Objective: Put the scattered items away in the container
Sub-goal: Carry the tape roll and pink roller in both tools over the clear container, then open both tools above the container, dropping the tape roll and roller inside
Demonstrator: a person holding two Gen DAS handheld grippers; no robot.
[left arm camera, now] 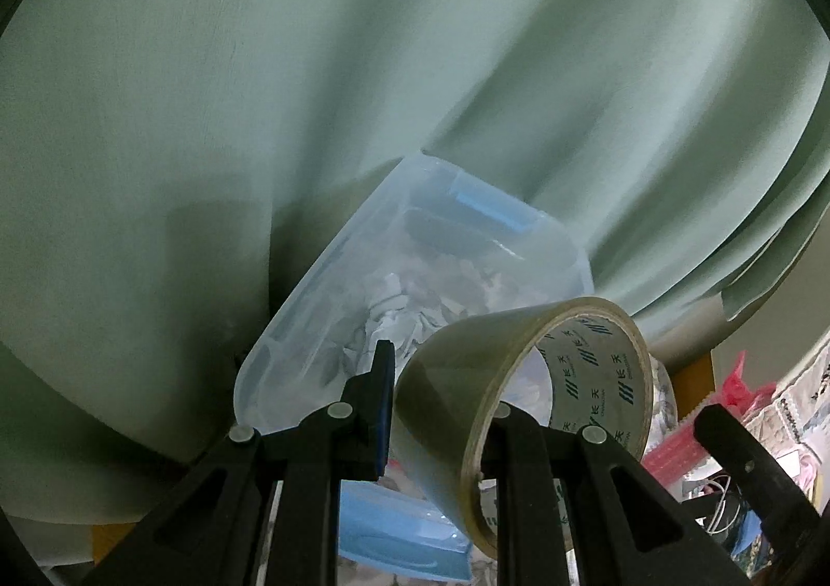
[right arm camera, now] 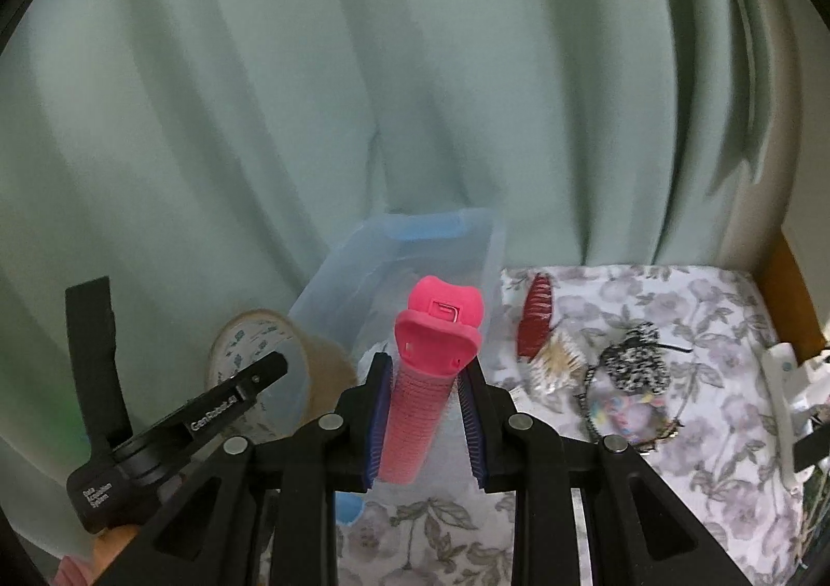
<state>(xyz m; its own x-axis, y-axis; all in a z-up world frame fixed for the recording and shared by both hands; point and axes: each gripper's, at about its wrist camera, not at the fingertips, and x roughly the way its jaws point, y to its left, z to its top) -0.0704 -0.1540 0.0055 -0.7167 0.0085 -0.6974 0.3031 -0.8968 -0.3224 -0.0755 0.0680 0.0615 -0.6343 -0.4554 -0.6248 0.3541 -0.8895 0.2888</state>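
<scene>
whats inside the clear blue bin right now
The clear bin holds what look like pale crumpled scraps. The tape roll in the left gripper hides its near end.

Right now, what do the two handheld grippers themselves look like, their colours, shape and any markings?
Both are matte black plastic linkages with round silver pivot pins. The left gripper and right gripper have narrow fingers faced with blue pads, ribbed on the right one. White lettering reading GenRobot.AI marks the left gripper's body. No cables or sleeves are visible.
</scene>
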